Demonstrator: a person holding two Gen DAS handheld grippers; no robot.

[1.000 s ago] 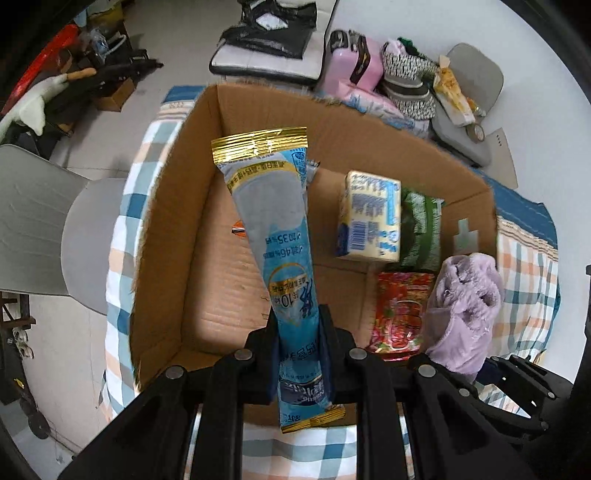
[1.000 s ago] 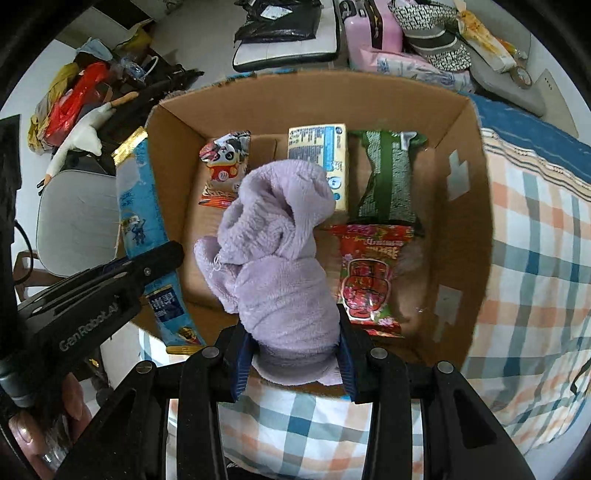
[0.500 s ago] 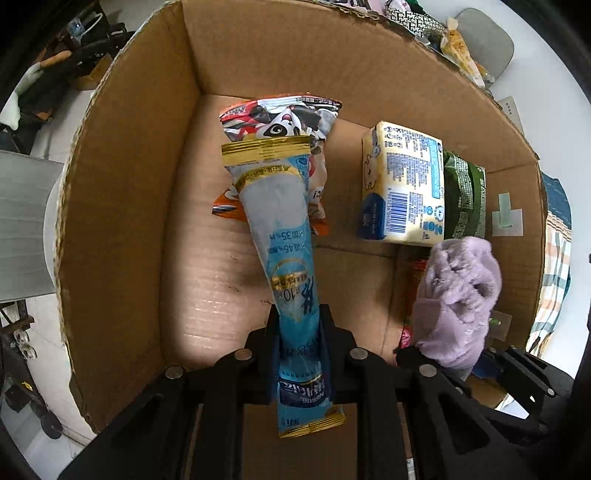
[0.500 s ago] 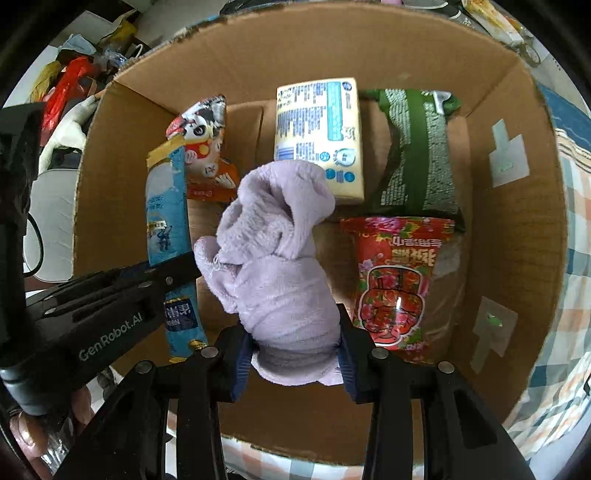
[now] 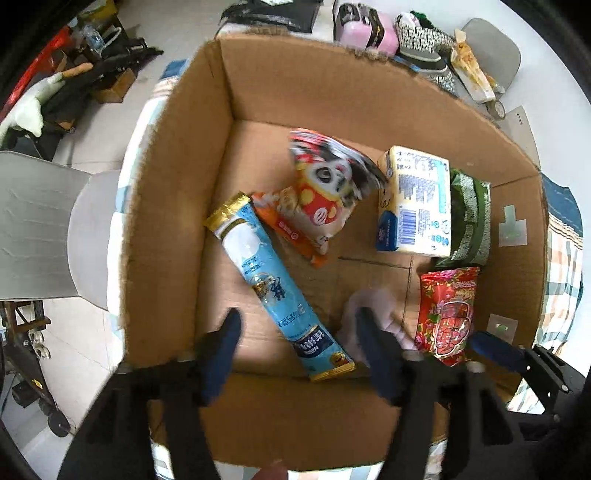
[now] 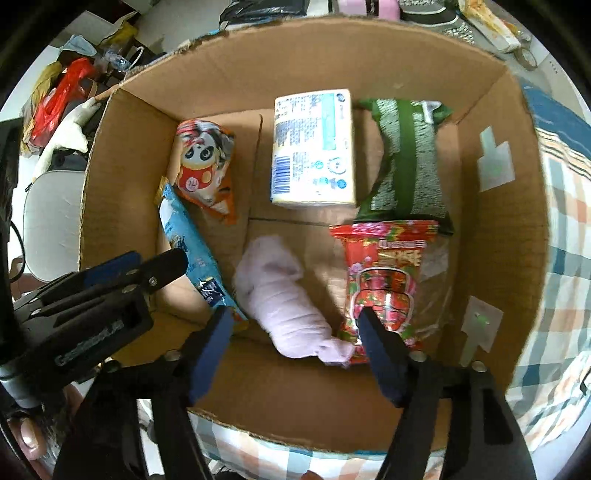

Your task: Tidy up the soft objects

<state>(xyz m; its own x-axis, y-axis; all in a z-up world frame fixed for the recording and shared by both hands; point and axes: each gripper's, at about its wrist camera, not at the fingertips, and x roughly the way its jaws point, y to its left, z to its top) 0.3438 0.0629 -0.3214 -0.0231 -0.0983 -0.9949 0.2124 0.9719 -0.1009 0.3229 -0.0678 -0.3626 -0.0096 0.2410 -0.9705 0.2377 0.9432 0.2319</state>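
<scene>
A cardboard box sits on a checked cloth. On its floor lie a long blue packet, a lilac cloth roll, a panda snack bag, a tissue pack, a green packet and a red packet. My left gripper is open and empty above the blue packet. My right gripper is open and empty above the lilac roll.
A grey chair stands left of the box. Bags and shoes lie on the floor beyond it. The checked cloth shows to the right of the box.
Both grippers opened. The blue packet dropped from the left gripper and the lilac roll from the right gripper onto the box floor. Both grippers have pulled back a little.
</scene>
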